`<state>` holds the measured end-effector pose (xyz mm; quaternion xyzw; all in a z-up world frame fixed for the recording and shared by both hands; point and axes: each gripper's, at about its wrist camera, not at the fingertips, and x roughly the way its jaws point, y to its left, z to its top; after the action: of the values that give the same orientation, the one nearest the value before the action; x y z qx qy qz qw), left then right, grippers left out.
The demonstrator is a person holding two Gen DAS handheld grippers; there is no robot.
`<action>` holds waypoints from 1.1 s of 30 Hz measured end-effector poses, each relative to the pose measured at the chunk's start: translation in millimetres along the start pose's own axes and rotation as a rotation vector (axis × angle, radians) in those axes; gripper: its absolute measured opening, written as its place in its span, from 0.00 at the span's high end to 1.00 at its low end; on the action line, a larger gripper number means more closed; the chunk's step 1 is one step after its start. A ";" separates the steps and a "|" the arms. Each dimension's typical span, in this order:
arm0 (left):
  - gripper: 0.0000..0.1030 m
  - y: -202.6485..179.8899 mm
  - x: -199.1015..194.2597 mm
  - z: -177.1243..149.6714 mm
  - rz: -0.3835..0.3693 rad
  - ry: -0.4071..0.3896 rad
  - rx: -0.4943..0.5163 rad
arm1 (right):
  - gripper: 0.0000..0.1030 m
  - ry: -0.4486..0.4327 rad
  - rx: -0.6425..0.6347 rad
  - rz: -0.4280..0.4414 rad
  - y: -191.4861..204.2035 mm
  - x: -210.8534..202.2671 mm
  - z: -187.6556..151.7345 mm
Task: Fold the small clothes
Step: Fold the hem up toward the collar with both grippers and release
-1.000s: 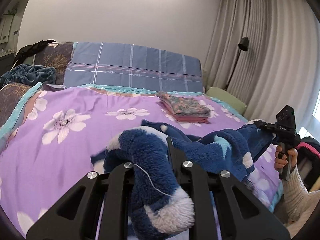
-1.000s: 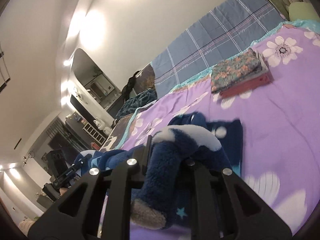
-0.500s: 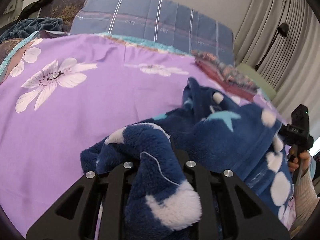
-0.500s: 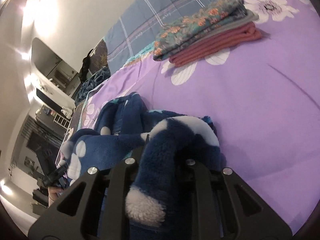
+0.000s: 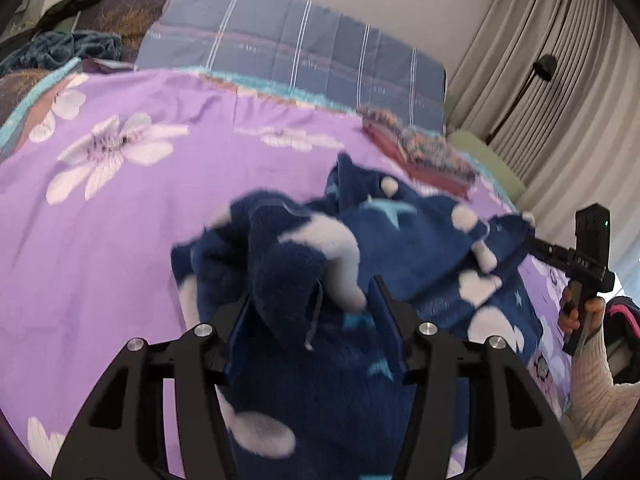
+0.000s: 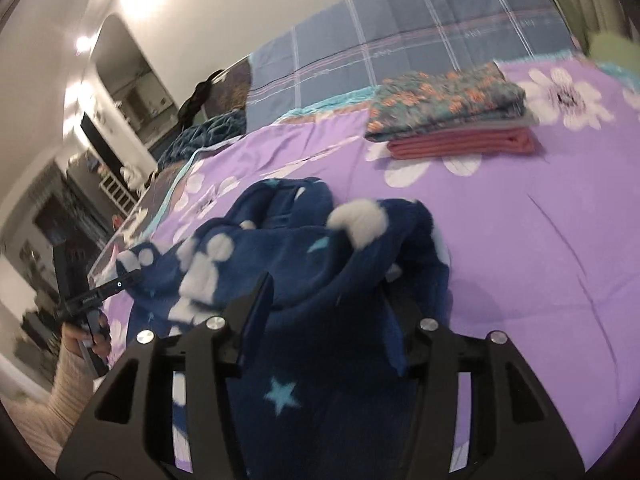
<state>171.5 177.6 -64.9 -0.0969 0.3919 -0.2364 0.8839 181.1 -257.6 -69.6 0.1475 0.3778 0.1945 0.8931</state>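
Change since earlier frames: both grippers are being seen lower over the bed, and the fleece that was clamped in each is being let go, the jaws having just been opening
Left gripper (image 5: 312,296): jaws are being held apart; a fold of fleece is lying between them, not pinched
Right gripper (image 6: 328,300): jaws are likewise being held apart, released, with fleece bunched loosely between them
Fleece garment (image 5: 408,240): navy with white spots and pale blue stars, being laid crumpled on the purple flowered bedspread (image 5: 120,220), between the two grippers
Folded stack (image 6: 448,116): floral piece on top of a red one, being kept on the bedspread well beyond the fleece, near the blue checked pillow (image 6: 400,40)
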 end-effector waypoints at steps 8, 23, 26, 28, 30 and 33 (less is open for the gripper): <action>0.91 -11.6 21.3 37.6 0.028 -0.020 0.035 | 0.88 -0.037 0.180 0.071 -20.7 25.2 31.3; 0.12 77.5 59.6 67.4 0.126 0.025 -0.229 | 0.39 0.072 0.303 -0.061 -96.3 64.8 53.7; 0.53 80.9 74.4 71.7 0.094 0.045 -0.213 | 0.44 0.134 0.359 -0.025 -114.9 86.5 57.2; 0.89 75.7 77.2 74.1 0.051 0.054 -0.205 | 0.83 0.140 0.387 0.068 -116.6 88.9 58.7; 0.90 62.6 64.6 75.5 0.071 -0.003 -0.161 | 0.86 0.086 0.362 0.088 -106.5 75.3 62.3; 0.91 40.8 22.3 75.8 0.082 -0.119 -0.096 | 0.87 -0.044 0.261 0.149 -77.3 34.6 69.2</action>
<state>254.4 201.0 -42.8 -0.1368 0.3531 -0.1747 0.9089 272.1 -317.9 -76.2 0.2943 0.3684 0.2062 0.8574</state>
